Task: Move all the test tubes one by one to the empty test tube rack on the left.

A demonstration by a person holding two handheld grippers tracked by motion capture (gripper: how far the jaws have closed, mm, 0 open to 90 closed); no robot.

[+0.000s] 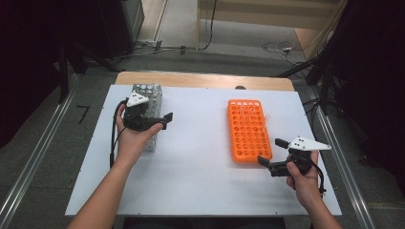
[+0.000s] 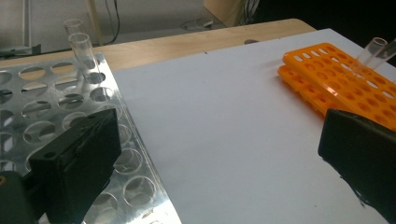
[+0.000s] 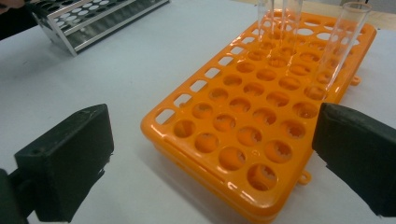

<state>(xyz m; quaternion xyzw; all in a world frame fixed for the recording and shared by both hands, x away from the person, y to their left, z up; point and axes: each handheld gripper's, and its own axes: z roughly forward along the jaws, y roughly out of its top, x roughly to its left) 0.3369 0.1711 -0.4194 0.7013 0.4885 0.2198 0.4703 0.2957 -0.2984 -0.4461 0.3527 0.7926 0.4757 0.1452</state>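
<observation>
A metal test-tube rack [image 1: 152,138] [image 2: 46,98] [image 3: 93,21] stands at the table's left, with two clear glass tubes [image 2: 84,53] upright in its far holes. An orange test-tube rack [image 1: 248,129] [image 2: 336,79] [image 3: 261,107] lies right of centre and holds a few clear tubes [image 3: 343,46] [image 2: 373,51] at its far end. My left gripper [image 1: 152,113] [image 2: 219,154] hovers over the metal rack's right side, jaws wide open and empty. My right gripper [image 1: 271,151] [image 3: 210,158] sits just off the orange rack's near right corner, open, nothing between its jaws.
The white tabletop [image 1: 200,143] lies bare between the two racks. A wooden strip [image 1: 205,80] runs along the far edge. Cables [image 1: 282,47] lie on the floor beyond, and dark stands flank both sides.
</observation>
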